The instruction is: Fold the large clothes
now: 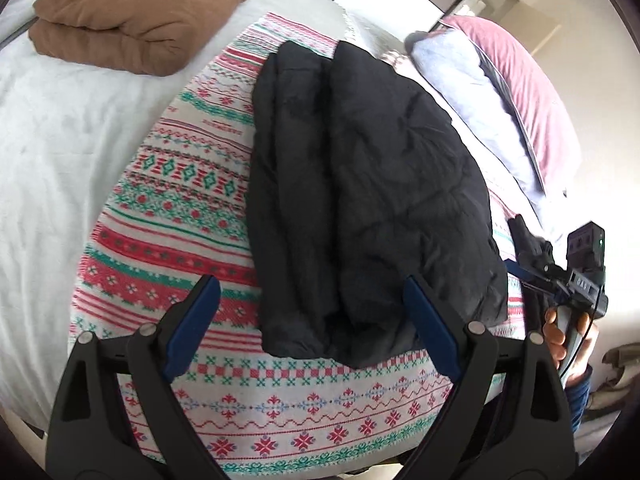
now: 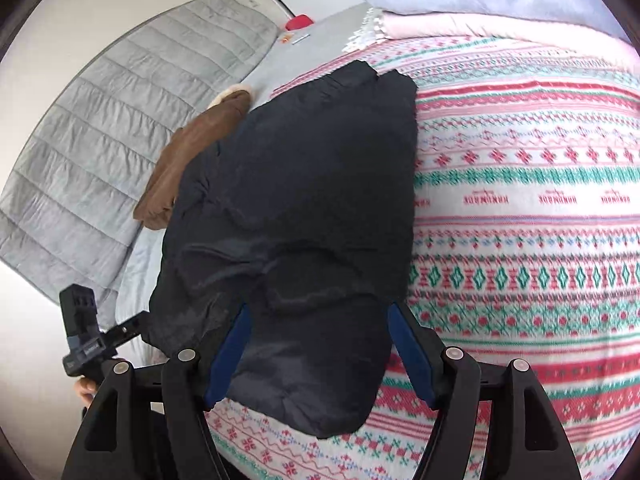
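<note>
A black puffy jacket (image 1: 360, 200), folded into a long wrinkled bundle, lies on the knitted red-green patterned blanket (image 1: 180, 184). The left gripper (image 1: 312, 324) is wide open at its near end, holding nothing. The right gripper (image 2: 320, 344) is open too, jaws either side of the jacket. A folded brown fleece (image 1: 132, 20) lies at ten o'clock.
</note>
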`<control>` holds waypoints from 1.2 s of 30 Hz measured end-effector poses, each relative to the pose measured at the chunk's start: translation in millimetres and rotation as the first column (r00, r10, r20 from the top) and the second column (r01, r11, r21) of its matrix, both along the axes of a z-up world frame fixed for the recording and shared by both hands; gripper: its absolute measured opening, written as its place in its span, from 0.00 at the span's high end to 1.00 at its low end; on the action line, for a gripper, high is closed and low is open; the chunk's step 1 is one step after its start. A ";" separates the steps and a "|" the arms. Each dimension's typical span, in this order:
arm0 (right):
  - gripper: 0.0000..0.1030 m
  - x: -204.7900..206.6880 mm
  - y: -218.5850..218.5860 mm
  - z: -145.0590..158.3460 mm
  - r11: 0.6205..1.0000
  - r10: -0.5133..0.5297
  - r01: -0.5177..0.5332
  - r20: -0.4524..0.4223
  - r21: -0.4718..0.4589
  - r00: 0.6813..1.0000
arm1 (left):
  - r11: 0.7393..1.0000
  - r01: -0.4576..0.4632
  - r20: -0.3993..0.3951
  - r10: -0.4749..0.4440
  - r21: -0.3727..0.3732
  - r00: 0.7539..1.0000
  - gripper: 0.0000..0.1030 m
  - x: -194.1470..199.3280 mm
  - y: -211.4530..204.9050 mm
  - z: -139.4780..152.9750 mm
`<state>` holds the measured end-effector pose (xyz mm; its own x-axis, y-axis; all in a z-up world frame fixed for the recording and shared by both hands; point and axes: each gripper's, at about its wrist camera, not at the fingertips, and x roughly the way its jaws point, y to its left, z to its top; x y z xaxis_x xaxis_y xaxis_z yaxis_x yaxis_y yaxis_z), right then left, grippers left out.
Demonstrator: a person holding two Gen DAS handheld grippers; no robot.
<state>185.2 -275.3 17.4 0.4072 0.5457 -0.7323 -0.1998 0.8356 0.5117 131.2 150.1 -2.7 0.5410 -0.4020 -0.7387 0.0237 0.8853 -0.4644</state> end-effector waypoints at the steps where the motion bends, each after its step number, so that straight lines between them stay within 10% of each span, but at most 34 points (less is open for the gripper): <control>1: 0.30 -2.2 -1.5 -1.1 1.000 -0.009 0.009 -0.010 0.009 1.000 | 1.000 0.002 -0.008 -0.002 0.009 1.000 0.10 0.3 -2.1 -3.6; 28: 0.30 12.4 -24.6 -40.2 0.992 -0.099 0.109 -0.140 0.066 0.985 | 0.999 -0.020 -0.069 0.022 0.030 0.997 0.09 22.1 -23.9 -32.3; 36: 0.30 47.7 -35.7 -45.8 0.961 -0.174 0.211 -0.201 0.179 0.964 | 0.999 -0.022 -0.044 0.024 0.040 0.999 0.30 21.2 -34.9 -28.5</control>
<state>232.9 -311.0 -28.4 0.3892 0.6110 -0.6894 0.0666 0.7277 0.6826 152.4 115.2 -31.2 0.5160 -0.3600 -0.7773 -0.0164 0.9031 -0.4292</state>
